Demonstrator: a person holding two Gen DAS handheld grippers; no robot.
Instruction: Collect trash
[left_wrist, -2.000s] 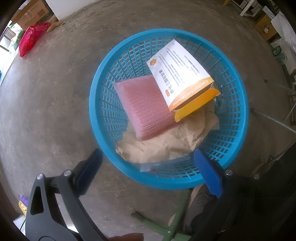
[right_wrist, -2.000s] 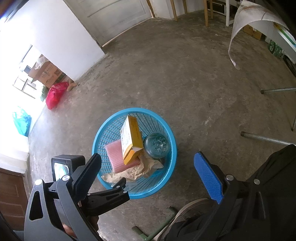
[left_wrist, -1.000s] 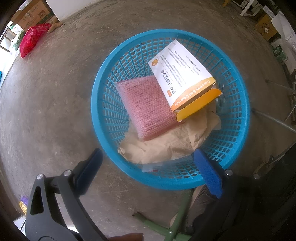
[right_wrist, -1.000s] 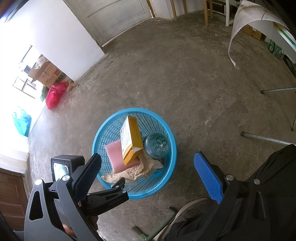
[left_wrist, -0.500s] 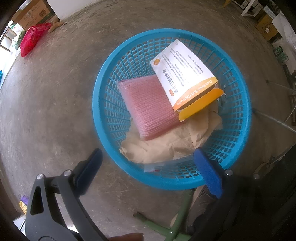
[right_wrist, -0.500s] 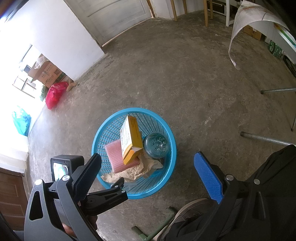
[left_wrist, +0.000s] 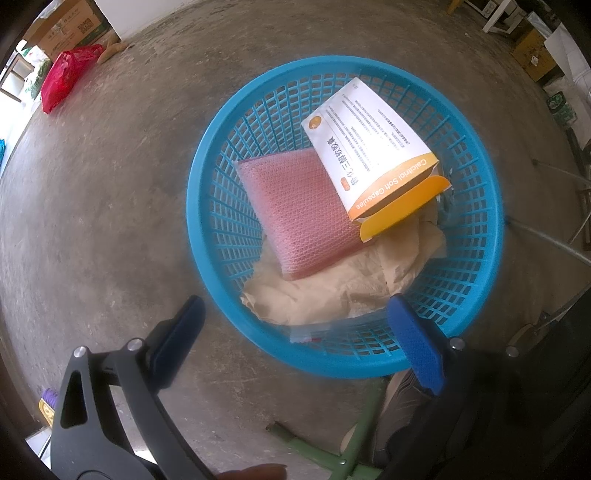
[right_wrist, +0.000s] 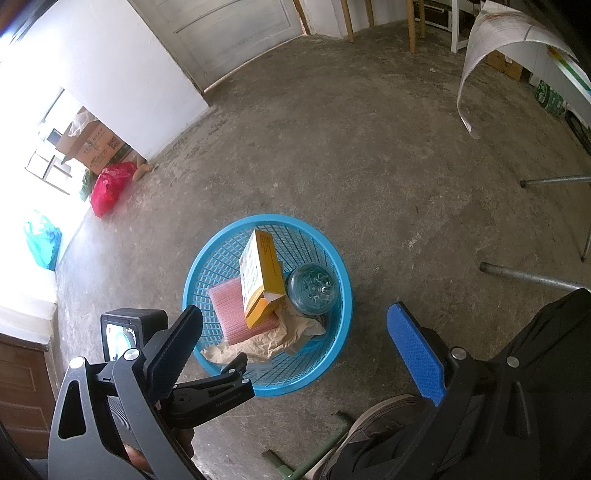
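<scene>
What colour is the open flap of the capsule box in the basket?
Orange-yellow flap; seen best from the left wrist view.

Blue lattice basket (left_wrist: 207, 206), pink dimpled pad (left_wrist: 295, 214), white-orange box (left_wrist: 373, 155).

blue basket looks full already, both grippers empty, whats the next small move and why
Probably lift the left gripper away from the blue basket and look around for more trash. Both grippers are open and hold nothing, while the capsule box, pink sponge, crumpled paper and clear bottle already lie inside.

Box (left_wrist: 373, 162) atop pad (left_wrist: 295, 214) in basket (left_wrist: 207, 229)
</scene>
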